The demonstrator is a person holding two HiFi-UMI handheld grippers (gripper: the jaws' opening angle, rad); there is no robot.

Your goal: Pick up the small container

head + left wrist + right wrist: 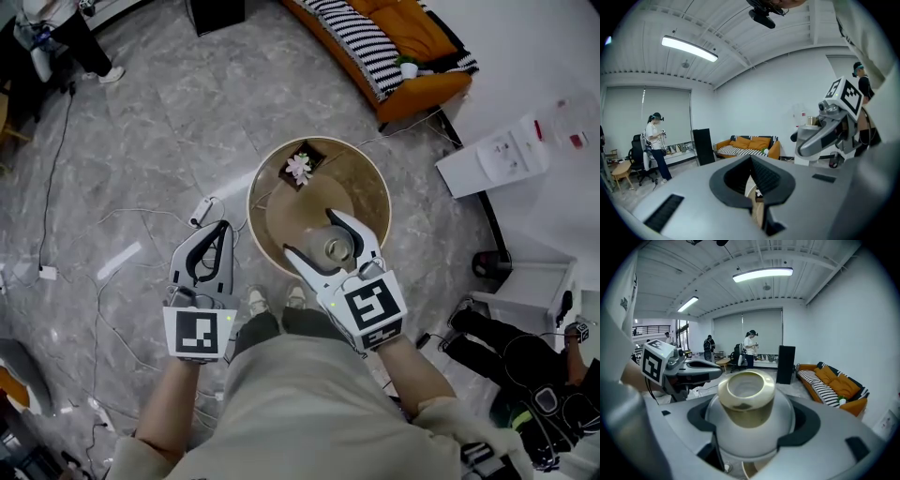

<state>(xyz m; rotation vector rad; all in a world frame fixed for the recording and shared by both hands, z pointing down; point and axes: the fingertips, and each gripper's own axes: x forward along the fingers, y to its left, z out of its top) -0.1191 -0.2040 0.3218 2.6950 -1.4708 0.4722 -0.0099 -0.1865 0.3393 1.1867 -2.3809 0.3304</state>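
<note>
Head view, looking steeply down. The right gripper point(311, 234) had its jaws clenched on the small container point(335, 249), a pale rounded jar with a dull gold neck and an open mouth. The jar was held upright between the two jaws, over the near part of the round wooden desk point(373, 184). At the far edge of the desk stood a small pink-and-white flower point(299, 167) on a dark square base.

The left gripper point(221, 231) hung to the left of the desk, over the grey marble floor point(178, 122). Its jaws were closed together with nothing between them. Loose cables point(112, 221) trailed across the floor beside it. An orange sofa point(412, 37) with a striped cover stood beyond the desk.

Right gripper view. The small container point(746, 401) filled the space between the jaws, its body pressed by both of them and its gold neck standing out above them. The left gripper point(701, 366) showed at the left.

Left gripper view. The jaws met at their tips on the left gripper point(753, 165), with only a sliver of the desk visible through the slit below. The right gripper point(824, 133) appeared at the right, raised above the level of the desk top, with the container's gold neck point(812, 121) showing above its jaw.
</note>
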